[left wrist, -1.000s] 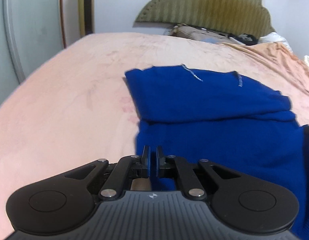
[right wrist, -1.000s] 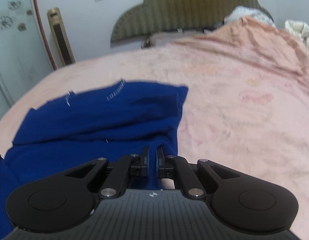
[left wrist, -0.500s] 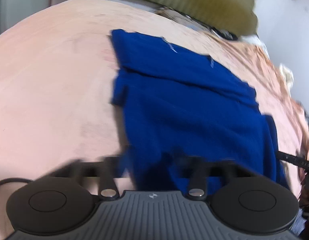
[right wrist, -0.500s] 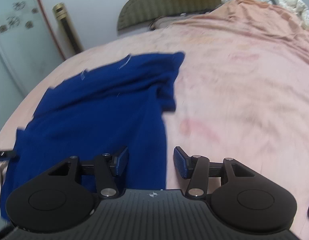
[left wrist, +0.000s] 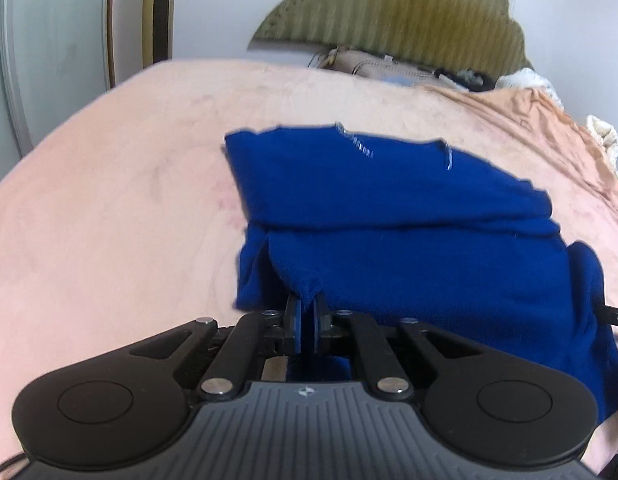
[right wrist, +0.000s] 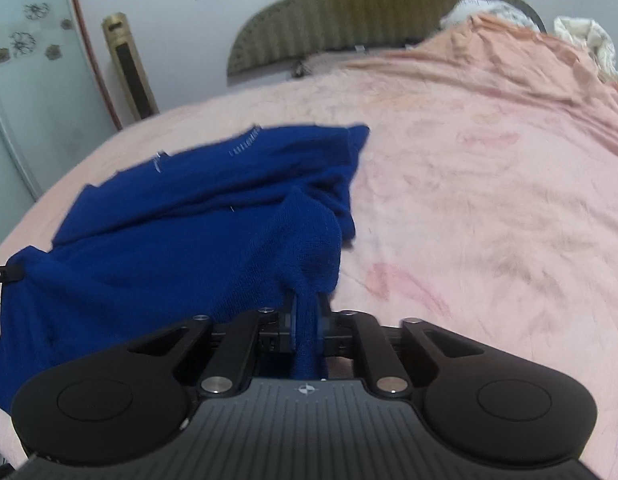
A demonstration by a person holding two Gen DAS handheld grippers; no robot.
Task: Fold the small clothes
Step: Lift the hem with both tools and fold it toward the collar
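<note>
Item: garment [left wrist: 409, 240], blue knit, lying on the pink blanket [left wrist: 109, 220] of a bed, already folded once across; far edge toward the headboard [left wrist: 397, 16], near edge at my tools.

Left gripper [left wrist: 305, 320]: jaws together on the garment's near left corner, cloth peaked up between the pads.

Right gripper [right wrist: 307, 320]: jaws have just been closing and now pinch a thicker bunch of cloth at the near right corner; the knit runs down between the pads.

Step in hand, as I judge it: both near corners taken, ready to carry the near edge over to the far edge.

Handling notes:
- I should lift both corners together and level, so the edge stays straight.
- Keep the two corners taut apart; a slack middle will sag and crease.
- The right pinch looks bunched, perhaps more than one layer; I would check it before carrying.
- Lay the edge down flush with the far edge, then let go.

Risk: soft blanket may drag and shift the lower layer.
</note>
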